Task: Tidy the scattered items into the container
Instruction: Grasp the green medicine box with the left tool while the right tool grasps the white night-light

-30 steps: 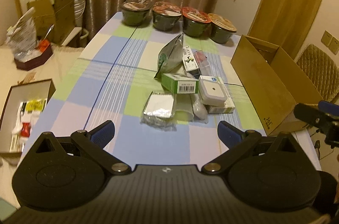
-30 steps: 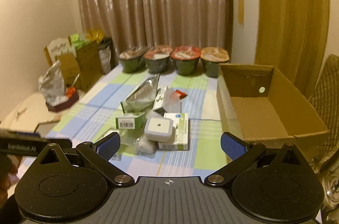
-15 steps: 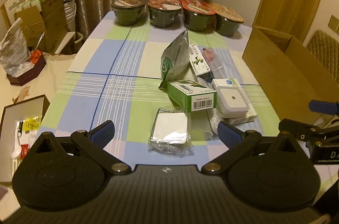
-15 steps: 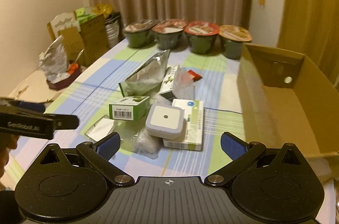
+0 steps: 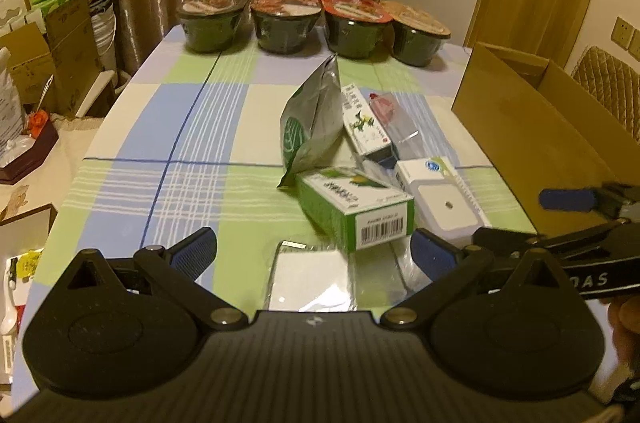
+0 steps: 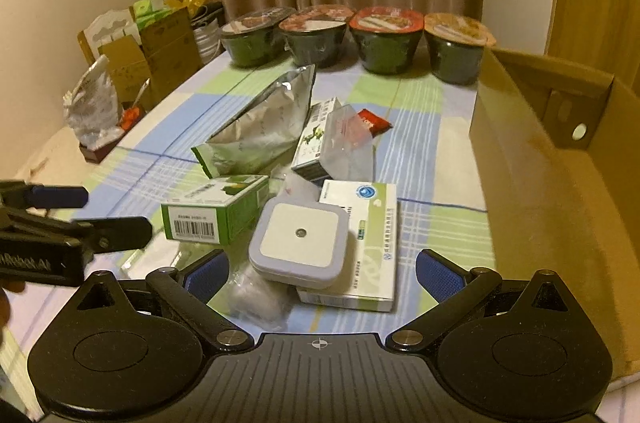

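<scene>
Clutter sits in one heap mid-desk, and I'm lined up on it with both grippers. Nearest my right gripper (image 6: 320,273) is the night light (image 6: 298,237), a hard, smooth square lying on the white box (image 6: 368,223); I judge it light but slick, so I'd pinch it across its flat sides. My left gripper (image 5: 312,251) hangs over the clear packet (image 5: 310,277), thin and crinkly, probably awkward to lift off a flat surface. Just past it the green box (image 5: 356,209) looks stiff and easy to grip across its narrow faces. The foil bag (image 6: 260,133) stands propped, soft and likely to buckle. Fingers on both grippers are spread wide, holding nothing. The carton (image 6: 560,191) waits open and empty on the right, touching nothing in the heap. Four noodle bowls (image 6: 352,39) line the far edge of the checked cloth (image 5: 192,127). Curtains behind, boxes stacked on the floor at left.
</scene>
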Demonstrator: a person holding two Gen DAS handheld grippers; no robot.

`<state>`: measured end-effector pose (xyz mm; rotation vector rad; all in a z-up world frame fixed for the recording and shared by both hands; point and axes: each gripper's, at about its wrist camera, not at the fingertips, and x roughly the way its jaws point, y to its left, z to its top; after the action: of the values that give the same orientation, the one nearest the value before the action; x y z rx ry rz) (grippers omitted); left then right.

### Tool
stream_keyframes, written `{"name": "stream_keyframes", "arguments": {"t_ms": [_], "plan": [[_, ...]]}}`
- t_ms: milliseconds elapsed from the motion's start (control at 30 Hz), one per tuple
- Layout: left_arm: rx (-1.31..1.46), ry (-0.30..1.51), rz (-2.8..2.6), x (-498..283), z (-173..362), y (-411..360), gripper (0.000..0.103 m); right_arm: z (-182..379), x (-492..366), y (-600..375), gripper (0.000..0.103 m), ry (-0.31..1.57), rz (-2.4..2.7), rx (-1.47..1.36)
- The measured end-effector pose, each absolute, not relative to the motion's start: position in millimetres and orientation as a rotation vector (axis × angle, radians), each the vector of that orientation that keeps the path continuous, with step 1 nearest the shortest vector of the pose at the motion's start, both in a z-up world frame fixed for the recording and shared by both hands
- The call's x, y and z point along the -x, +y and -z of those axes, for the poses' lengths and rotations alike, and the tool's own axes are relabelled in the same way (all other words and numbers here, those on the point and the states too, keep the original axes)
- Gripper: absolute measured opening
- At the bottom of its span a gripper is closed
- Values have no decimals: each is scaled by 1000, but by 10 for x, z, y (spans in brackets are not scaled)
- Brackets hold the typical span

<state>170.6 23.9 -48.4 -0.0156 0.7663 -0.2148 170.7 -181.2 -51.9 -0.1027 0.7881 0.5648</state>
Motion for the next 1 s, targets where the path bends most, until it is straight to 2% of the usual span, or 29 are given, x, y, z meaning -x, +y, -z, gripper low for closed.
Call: {"name": "stream_keyframes", "arguments": {"t_ms": [500, 533, 567, 600, 867, 900, 933, 1000], "plan": [[159, 731, 122, -1844, 577, 435, 101, 676, -2010, -1607, 103, 862, -585, 82], [170, 727, 115, -1854, 575, 441, 101, 688, -2030, -1594, 102, 869, -587, 79], [180, 722, 109, -1862, 573, 446, 101, 701, -2046, -1579, 95, 877, -591, 85], [187, 717, 103, -1864, 574, 449, 101, 718, -2066, -1560, 83, 889, -591, 96], [200, 709, 96, -1855, 634, 422, 101, 831, -2153, -1506, 83, 943, -579, 99], [198, 710, 100, -1858, 639, 414, 101, 844, -2164, -1499, 81, 954, -580, 100], [196, 712, 105, -1860, 643, 405, 101, 847, -2169, -1496, 70, 958, -581, 102], [187, 714, 109, -1867, 650, 392, 101, 821, -2160, -1502, 69, 959, -562, 111]]}}
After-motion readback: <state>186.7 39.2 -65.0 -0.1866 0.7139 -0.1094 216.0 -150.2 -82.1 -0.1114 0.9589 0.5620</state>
